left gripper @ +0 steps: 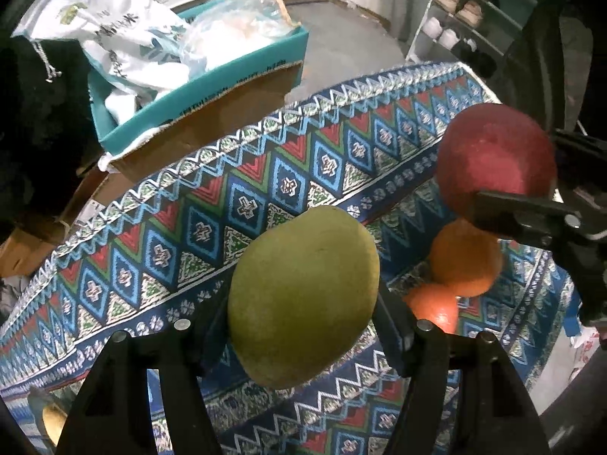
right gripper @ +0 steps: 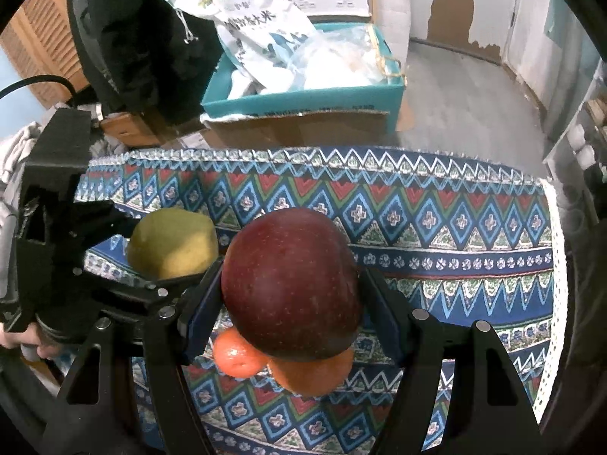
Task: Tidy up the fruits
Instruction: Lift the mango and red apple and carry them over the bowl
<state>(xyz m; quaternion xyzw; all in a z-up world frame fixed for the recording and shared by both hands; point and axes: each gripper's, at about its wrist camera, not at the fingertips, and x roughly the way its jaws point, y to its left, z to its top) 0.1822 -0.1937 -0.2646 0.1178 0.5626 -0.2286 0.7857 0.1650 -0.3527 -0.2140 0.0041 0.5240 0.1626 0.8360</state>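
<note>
My left gripper (left gripper: 301,326) is shut on a green pear (left gripper: 303,292), held above the patterned cloth (left gripper: 189,227). My right gripper (right gripper: 292,303) is shut on a dark red apple (right gripper: 290,284). In the left wrist view the apple (left gripper: 497,159) hangs at the right between the other gripper's black fingers (left gripper: 508,208). Two oranges (left gripper: 464,261) (left gripper: 432,309) lie on the cloth below it. In the right wrist view the pear (right gripper: 172,244) sits at the left in the left gripper (right gripper: 167,265), and the oranges (right gripper: 237,354) (right gripper: 311,375) peek out under the apple.
A teal box (left gripper: 197,87) with white bags stands on a cardboard box (left gripper: 212,129) beyond the cloth's far edge. A shoe rack (left gripper: 466,11) is at the far right. A dark jacket (right gripper: 132,38) hangs at the back left. A hand (right gripper: 19,337) holds the left gripper's handle.
</note>
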